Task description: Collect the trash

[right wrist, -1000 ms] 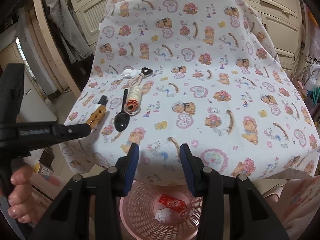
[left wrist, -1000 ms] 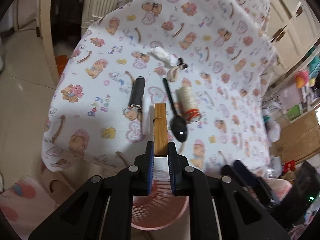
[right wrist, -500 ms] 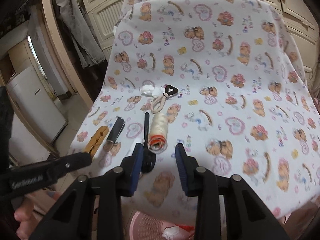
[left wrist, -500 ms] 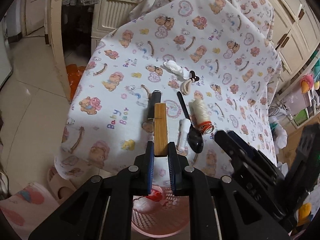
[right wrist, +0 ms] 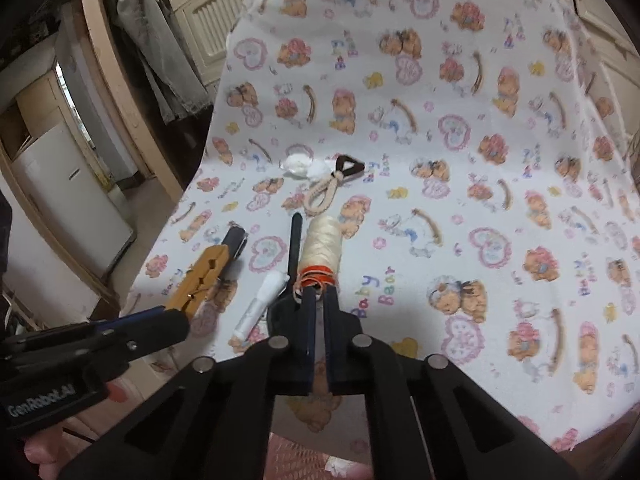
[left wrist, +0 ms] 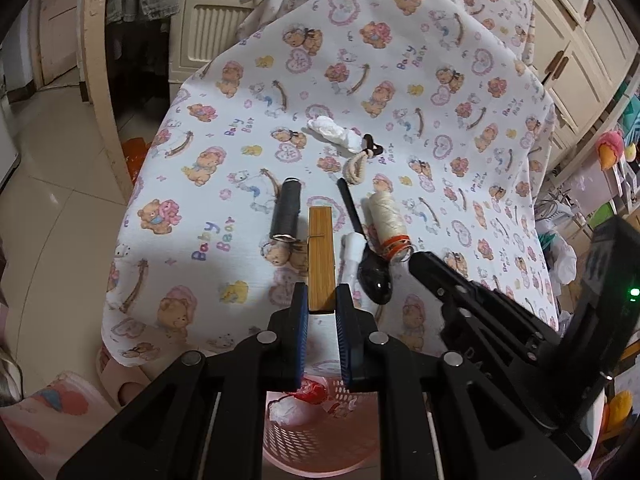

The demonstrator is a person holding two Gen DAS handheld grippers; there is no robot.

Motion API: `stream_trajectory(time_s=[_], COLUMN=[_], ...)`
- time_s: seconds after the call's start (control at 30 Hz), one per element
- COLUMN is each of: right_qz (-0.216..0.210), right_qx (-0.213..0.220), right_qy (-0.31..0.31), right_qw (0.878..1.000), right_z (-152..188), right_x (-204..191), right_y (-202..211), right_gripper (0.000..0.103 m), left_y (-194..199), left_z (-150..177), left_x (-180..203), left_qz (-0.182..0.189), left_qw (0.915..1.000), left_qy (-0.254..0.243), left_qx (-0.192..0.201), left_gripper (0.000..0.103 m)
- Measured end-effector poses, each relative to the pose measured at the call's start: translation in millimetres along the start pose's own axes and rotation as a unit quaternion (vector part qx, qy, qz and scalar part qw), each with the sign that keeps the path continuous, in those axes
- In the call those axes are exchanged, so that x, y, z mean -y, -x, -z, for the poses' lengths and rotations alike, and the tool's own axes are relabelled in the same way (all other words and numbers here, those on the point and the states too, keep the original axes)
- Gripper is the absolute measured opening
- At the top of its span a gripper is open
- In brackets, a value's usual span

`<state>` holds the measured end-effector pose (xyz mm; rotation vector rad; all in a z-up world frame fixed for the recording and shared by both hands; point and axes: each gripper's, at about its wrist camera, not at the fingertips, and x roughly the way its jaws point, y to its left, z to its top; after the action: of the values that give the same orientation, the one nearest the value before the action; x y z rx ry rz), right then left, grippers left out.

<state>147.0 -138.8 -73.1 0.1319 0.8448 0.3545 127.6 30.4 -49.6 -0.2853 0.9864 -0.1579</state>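
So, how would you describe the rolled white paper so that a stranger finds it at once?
Look at the bear-print cloth and its near edge above the pink basket. There, a short white paper roll lies between the wooden clothespin and the black spoon. Unlike the crumpled white tissue farther back, it is a tight tube.

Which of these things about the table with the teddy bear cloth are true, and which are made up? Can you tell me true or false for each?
1. The left gripper holds a wooden clothespin. True.
2. The black spoon lies in the pink basket. False: it lies on the cloth, beside the cream thread spool.
3. The crumpled white tissue sits farther back on the cloth than the spools. True.
4. The right gripper has its fingers wide open. False: they are nearly together, at the spool's orange end.
5. The pink basket is empty. False: it holds red and white trash.
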Motion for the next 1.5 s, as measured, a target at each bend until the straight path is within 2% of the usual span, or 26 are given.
stream_trajectory(time_s=[0.17, 0.3, 0.33, 0.4, 0.43, 0.63, 1.17, 1.27, 1.37, 1.5], right_qz=[0.007, -0.011, -0.010, -0.001, 0.001, 0.010, -0.012, 0.008, 0.004, -0.005], right_qx=[0.026, 0.030, 0.032, 0.032, 0.033, 0.023, -0.010, -0.006, -0.006, 0.008], right_qy=[0.006, 0.004, 0.004, 0.000, -0.002, 0.009, -0.016, 0.003, 0.001, 0.001], right_qw=[1.000, 0.999, 0.999, 0.999, 0.999, 1.000, 1.000, 1.000, 1.000, 1.000], right_z=[-0.5, -0.7, -0.8, -0.9, -0.9, -1.7, -3.2, -1.7, -1.0, -2.0], right_x=[-0.5, 5.5, 7.0, 10.4, 11.1, 3.0, 2.8, -3.0, -2.4, -2.5], right_y=[23.7, 33.4, 33.5, 33.0, 32.2, 14.2, -16.8, -19.3, -20.3, -11.1], right_gripper=[0.002, 0.004, 0.008, 0.028, 0.029, 0.029, 0.030, 0.030, 0.012, 0.012], left_y=[3.6, 6.1, 6.0, 4.8, 4.5, 2.2, -7.3, -7.6, -7.8, -7.4], left_z=[2.9, 5.2, 5.8, 6.9, 7.4, 6.8, 2.3, 2.9, 3.6, 4.1], left_x=[4.7, 2.0, 0.4, -2.5, -3.2, -4.7, -3.2, -2.2, -1.9, -3.8], left_qz=[0.002, 0.001, 0.000, -0.001, -0.002, -0.007, -0.004, -0.004, -0.006, -0.010], left_qw=[0.9999, 1.0000, 1.0000, 1.0000, 1.0000, 1.0000, 0.9999, 0.9999, 0.9999, 0.9999], left_qy=[-0.010, -0.002, 0.001, 0.005, 0.006, 0.004, 0.006, 0.005, 0.005, 0.006], left_qx=[0.003, 0.005, 0.004, 0.001, 0.001, 0.000, -0.012, -0.012, -0.012, -0.011], left_gripper=[0.012, 0.012, 0.012, 0.012, 0.012, 0.012, 0.012, 0.012, 0.012, 0.012])
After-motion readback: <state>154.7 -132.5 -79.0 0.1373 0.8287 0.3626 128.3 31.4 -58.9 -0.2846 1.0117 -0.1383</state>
